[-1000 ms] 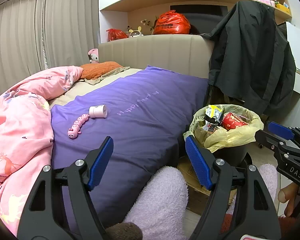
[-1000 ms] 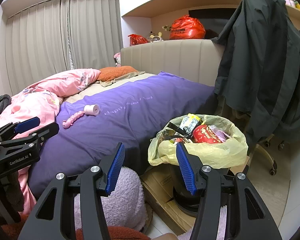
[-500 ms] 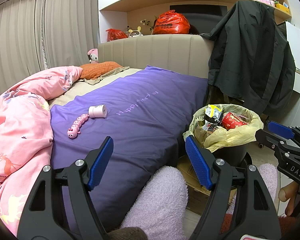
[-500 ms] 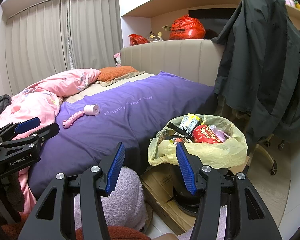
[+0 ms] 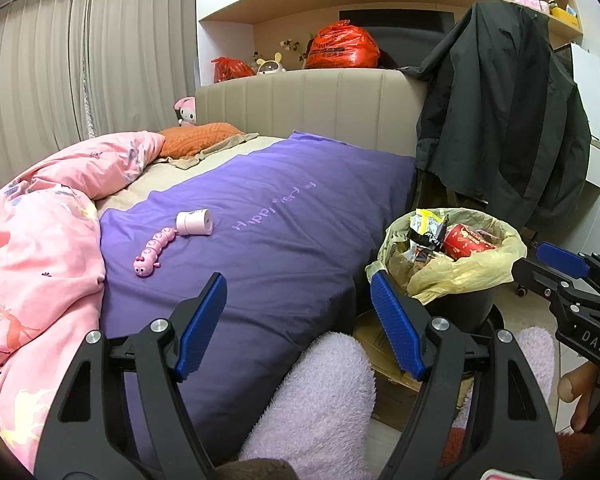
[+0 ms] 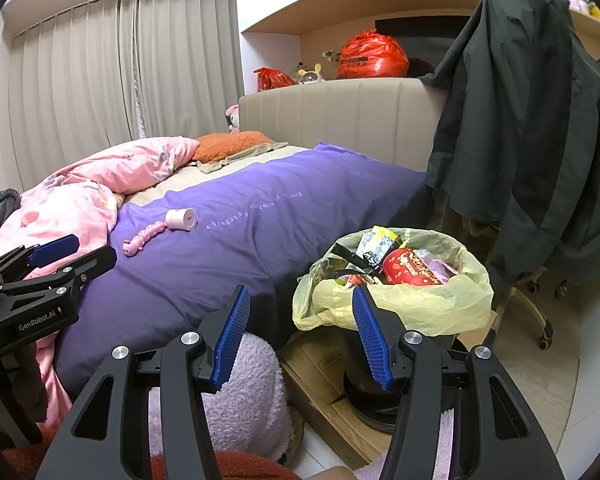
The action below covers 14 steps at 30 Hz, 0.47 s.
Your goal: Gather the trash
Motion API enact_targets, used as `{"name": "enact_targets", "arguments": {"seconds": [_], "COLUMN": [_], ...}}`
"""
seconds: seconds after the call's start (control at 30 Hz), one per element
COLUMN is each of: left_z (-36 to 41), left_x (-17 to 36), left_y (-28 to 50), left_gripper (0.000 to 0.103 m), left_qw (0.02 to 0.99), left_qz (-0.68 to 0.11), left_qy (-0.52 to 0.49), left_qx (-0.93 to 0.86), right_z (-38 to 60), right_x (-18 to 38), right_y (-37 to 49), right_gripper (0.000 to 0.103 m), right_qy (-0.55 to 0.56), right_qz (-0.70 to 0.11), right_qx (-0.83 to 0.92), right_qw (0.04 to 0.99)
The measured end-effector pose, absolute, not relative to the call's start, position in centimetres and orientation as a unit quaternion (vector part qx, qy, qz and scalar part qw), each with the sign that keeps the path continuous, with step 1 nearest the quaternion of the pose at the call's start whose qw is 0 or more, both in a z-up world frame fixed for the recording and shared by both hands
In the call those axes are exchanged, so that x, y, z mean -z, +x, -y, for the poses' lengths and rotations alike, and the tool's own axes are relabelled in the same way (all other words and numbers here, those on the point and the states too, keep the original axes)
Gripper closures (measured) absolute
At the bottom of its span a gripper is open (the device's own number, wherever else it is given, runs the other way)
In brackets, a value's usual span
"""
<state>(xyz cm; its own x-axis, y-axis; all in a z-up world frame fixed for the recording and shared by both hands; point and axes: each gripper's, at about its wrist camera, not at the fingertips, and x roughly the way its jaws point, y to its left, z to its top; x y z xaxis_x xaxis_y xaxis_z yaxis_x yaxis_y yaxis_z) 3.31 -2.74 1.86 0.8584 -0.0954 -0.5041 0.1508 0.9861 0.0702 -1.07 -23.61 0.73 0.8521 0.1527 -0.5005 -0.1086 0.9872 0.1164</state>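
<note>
A black bin (image 5: pixel 456 308) (image 6: pixel 364 376) lined with a yellow bag (image 5: pixel 460 272) (image 6: pixel 428 304) stands on the floor beside the bed, heaped with wrappers and a red cup (image 5: pixel 466 240) (image 6: pixel 410 268). On the purple blanket (image 5: pixel 260 248) (image 6: pixel 228 248) lie a pale pink roll (image 5: pixel 194 222) (image 6: pixel 182 219) and a pink caterpillar toy (image 5: pixel 152 254) (image 6: pixel 142 239). My left gripper (image 5: pixel 300 320) (image 6: pixel 52 256) is open and empty over the blanket's near edge. My right gripper (image 6: pixel 298 332) (image 5: pixel 556 264) is open and empty, just in front of the bin.
A pink duvet (image 5: pixel 40 260) is bunched on the left of the bed. A dark coat (image 5: pixel 500 120) hangs to the right of the headboard (image 5: pixel 312 108). A lilac fluffy cushion (image 5: pixel 320 404) and flat cardboard (image 6: pixel 324 384) lie below the grippers. Red bags (image 5: pixel 340 46) sit on the ledge.
</note>
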Motion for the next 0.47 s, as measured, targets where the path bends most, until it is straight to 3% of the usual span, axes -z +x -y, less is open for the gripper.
{"name": "enact_targets", "arguments": {"seconds": [0.27,0.47], "left_z": [0.4,-12.9], "left_x": [-2.9,-10.9], "left_y": [4.9,8.2], "left_gripper": [0.032,0.032], "left_qw": [0.956,0.953], "left_qz": [-0.281,-0.277], "left_qy": [0.057,0.095], "left_qx": [0.067,-0.077], "right_z": [22.8,14.9], "right_x": [-0.7,-4.5], "right_y": [-0.2,4.2], "right_gripper": [0.052,0.047], "right_qy": [0.035,-0.01], "right_qz": [-0.271,-0.242], "right_qx": [-0.073,-0.178], "right_qw": [0.959,0.954]}}
